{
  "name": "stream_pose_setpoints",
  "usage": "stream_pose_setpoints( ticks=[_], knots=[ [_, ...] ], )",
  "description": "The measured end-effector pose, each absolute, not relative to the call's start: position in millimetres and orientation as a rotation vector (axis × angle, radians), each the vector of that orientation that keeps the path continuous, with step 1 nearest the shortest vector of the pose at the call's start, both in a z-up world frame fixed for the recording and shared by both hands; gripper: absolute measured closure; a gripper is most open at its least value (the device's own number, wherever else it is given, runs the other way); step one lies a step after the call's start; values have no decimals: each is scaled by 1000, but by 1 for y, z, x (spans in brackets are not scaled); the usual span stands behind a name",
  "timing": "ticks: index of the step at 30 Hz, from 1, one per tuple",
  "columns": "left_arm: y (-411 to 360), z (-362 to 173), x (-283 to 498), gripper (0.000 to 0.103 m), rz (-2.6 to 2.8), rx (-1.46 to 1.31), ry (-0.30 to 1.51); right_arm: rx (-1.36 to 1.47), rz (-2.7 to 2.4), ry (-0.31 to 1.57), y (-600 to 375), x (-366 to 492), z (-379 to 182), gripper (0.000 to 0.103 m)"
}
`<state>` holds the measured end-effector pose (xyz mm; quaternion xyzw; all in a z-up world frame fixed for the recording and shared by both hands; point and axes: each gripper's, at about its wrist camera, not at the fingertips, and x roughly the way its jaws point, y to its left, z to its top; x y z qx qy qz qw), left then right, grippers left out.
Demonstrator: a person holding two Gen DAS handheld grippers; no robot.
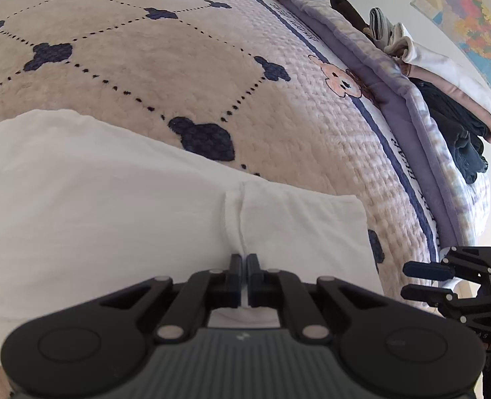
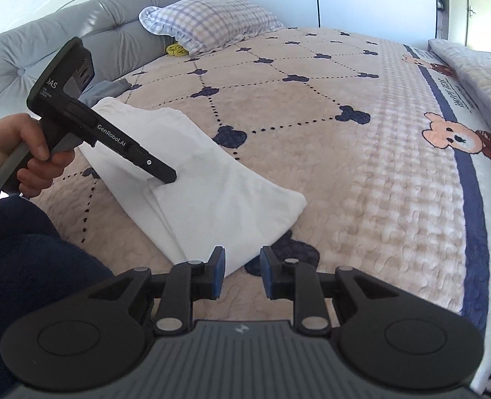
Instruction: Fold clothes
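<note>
Step in hand: we judge a fold of the white garment [image 2: 209,186] is under way; it lies partly folded on the bed's blanket [image 2: 312,126], near the edge closest to us.
Left tongs [image 1: 244,259]: clenched on a pinched ridge of the white cloth, at its near edge in the left wrist view.
Right tongs [image 2: 242,266]: released, jaws parted just short of the garment's near corner, nothing between them.
Next move: we think the right tongs need to take that free corner, so both ends can lift together and the layers stay aligned.
Finished pile: folded clothes [image 1: 451,99] stacked at the bed's far side.
Writing on tool: "GenRobot.AI" along the left tongs' body; "DAS" on its head.
Writing on blanket: "HAPPY BEAR" on the border.
Wall: a map [image 1: 471,23], text too small to read.
</note>
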<state>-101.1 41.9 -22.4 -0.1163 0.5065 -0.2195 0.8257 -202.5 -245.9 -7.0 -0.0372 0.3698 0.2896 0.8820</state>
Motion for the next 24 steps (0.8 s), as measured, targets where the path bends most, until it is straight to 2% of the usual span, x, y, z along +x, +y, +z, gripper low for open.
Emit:
stream_pose_setpoints(
  ticks=[10, 20, 23, 24],
  knots=[
    [46, 8, -129, 101, -388, -209, 1024, -15, 601, 739, -255, -204, 0, 78],
    [58, -17, -124, 99, -372, -247, 1091, 17, 605, 725, -250, -197, 5, 78],
    [61, -13, -121, 76, -394, -261, 1076, 53, 576, 739, -254, -189, 4, 74],
    [61, -13, -120, 60, -403, -269, 1071, 73, 571, 746, -256, -187, 3, 73]
  ],
)
